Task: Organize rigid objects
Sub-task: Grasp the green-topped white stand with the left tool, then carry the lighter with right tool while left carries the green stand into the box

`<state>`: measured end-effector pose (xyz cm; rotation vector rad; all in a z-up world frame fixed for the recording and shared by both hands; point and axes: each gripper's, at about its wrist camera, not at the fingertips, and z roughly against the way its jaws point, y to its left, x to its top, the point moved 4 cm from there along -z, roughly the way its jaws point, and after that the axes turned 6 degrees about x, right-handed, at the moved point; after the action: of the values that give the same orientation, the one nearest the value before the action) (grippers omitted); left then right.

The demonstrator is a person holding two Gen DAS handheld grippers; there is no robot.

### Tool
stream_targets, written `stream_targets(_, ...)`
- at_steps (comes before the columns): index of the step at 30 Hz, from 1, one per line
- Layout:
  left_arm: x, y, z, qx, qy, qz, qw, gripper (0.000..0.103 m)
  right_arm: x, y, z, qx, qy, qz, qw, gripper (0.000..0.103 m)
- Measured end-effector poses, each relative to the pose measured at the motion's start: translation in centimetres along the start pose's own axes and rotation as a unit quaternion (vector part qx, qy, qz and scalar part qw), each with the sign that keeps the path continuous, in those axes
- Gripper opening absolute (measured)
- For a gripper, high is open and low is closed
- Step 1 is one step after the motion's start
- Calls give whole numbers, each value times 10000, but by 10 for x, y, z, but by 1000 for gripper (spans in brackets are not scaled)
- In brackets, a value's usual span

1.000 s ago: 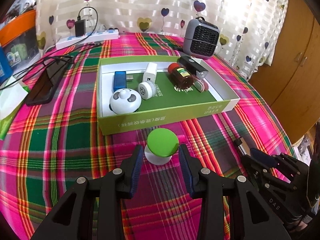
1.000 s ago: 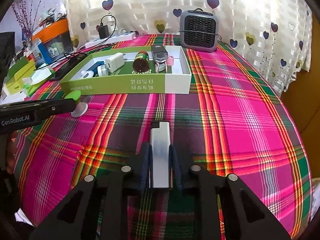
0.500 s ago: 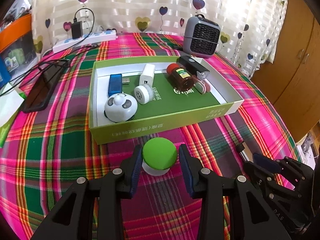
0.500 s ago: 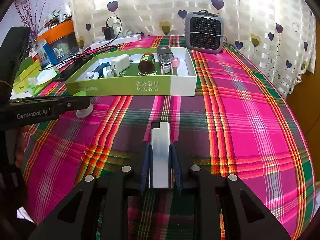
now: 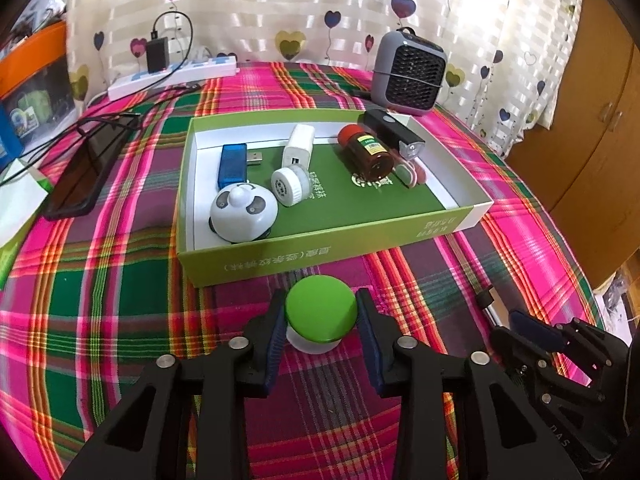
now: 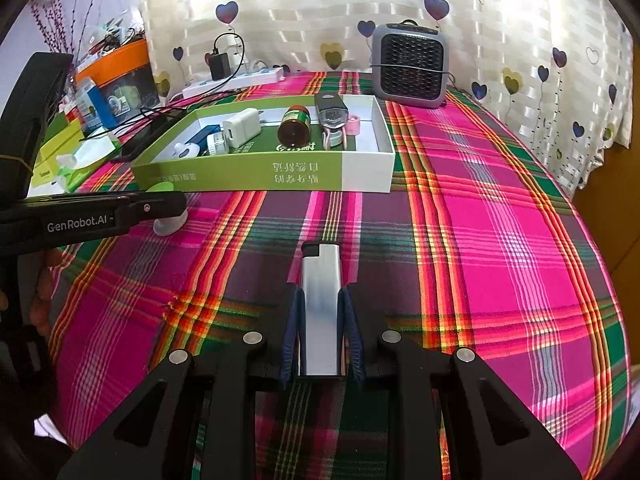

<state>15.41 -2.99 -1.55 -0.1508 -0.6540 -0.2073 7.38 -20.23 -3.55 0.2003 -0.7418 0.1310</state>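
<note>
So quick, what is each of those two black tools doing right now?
Left tool: closing around the green-topped white round knob, pads just about touching it.
Right tool: shut on the silver metal lighter.

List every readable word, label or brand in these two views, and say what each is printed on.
"GenRobot.AI": side of the left gripper, seen in the right wrist view.
"DAS", partly cut off: body of the right gripper, in the left wrist view.
Chinese characters on the green box wall and floor: too blurred to read.
Amber bottle label: too small to read.
</note>
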Motion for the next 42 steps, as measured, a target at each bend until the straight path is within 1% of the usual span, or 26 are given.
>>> stream_targets(21,-1,1,3,-25,-33,25,10000,32,0,1,0,-14,1,19,10000,24)
stream_targets(42,2,0,21,-33,-263,51,9996,32,4,2,8,29,-164,-10,9999,24)
